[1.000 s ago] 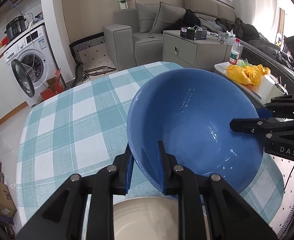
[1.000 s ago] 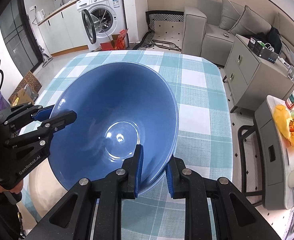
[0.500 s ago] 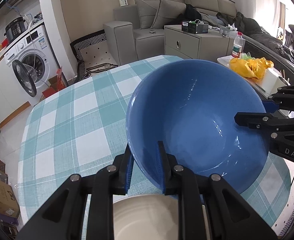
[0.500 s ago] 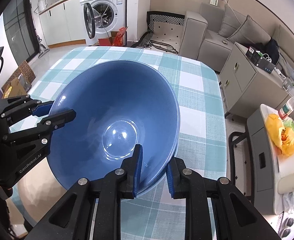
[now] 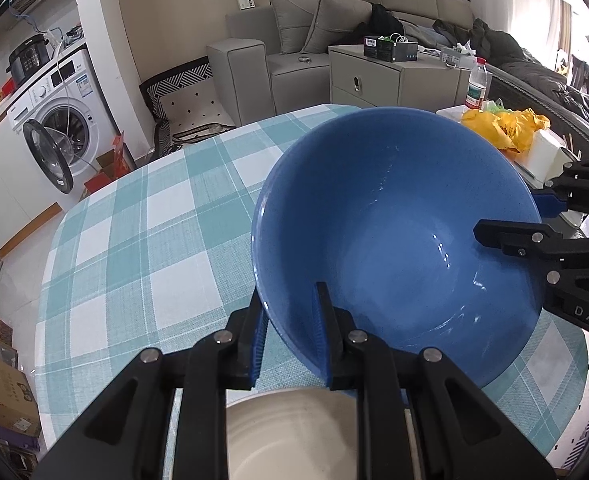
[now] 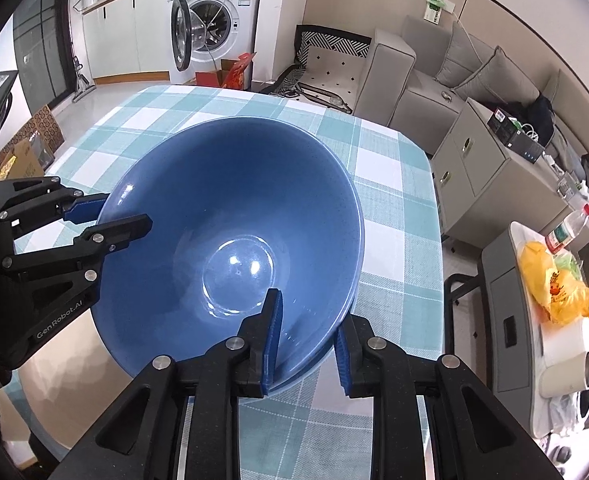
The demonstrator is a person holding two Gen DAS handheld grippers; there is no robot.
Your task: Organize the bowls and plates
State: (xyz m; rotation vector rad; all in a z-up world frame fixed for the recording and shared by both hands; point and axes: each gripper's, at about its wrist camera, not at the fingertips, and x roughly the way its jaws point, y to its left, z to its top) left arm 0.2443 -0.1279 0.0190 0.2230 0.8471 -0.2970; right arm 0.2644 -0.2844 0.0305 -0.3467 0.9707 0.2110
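A large blue bowl (image 5: pixel 394 232) (image 6: pixel 230 240) hangs tilted above the checked table, held at two sides of its rim. My left gripper (image 5: pixel 290 340) is shut on the near rim, one pad inside the bowl and one outside. It shows in the right wrist view as the left gripper (image 6: pixel 110 216) at the bowl's left edge. My right gripper (image 6: pixel 306 344) straddles the opposite rim; its jaws are opening, and the pads still touch the bowl wall. A cream dish (image 5: pixel 294 432) (image 6: pixel 54 376) lies on the table just under the bowl.
The teal-checked tablecloth (image 5: pixel 142 248) stretches away to the left and far side. Off the table's right edge stands a grey cart with a yellow bag (image 6: pixel 554 284) and a bottle. Beyond the table are a grey cabinet (image 5: pixel 378 76), a sofa and a washing machine (image 5: pixel 58 136).
The right gripper's pads stand slightly wider apart on the rim, and that view has rolled a little. The bowl stays held above the cream dish.
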